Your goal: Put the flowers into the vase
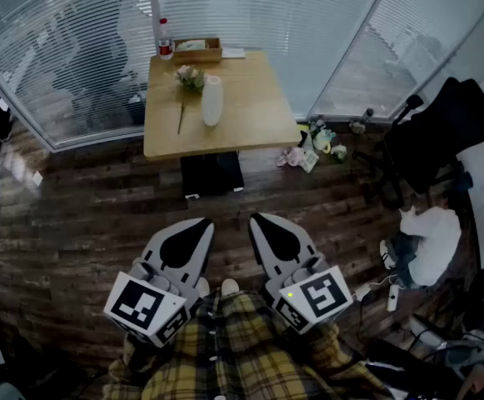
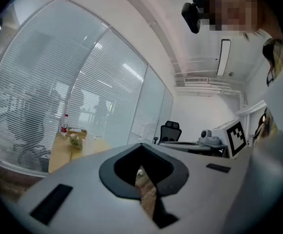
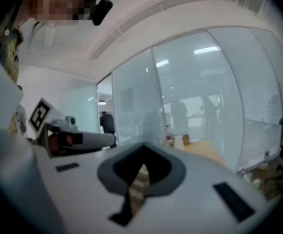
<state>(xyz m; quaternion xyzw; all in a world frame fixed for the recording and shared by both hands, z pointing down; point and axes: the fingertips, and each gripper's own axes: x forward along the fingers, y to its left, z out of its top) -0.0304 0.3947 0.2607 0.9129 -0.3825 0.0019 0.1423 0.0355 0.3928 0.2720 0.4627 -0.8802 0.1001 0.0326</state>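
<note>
A white vase [image 1: 212, 100] stands on the wooden table [image 1: 250, 123] far ahead of me. Beside it on the left lies a small bunch of pale flowers [image 1: 188, 77], its stem pointing toward me. Both grippers are held close to my body over the wood floor, well short of the table. My left gripper [image 1: 203, 222] is shut and empty. My right gripper [image 1: 256, 218] is likewise shut with nothing in it. In the left gripper view the flowers [image 2: 74, 139] show small on the distant table, past the closed jaw tips [image 2: 142, 145]. The right gripper [image 3: 143, 145] also points toward the table [image 3: 207, 152].
A wooden box [image 1: 197, 50] and a red-capped bottle [image 1: 165, 42] sit at the table's far edge, against glass walls with blinds. Small toys [image 1: 312, 150] lie on the floor to the table's right. A black office chair [image 1: 441, 127] and a white bag [image 1: 433, 238] stand at right.
</note>
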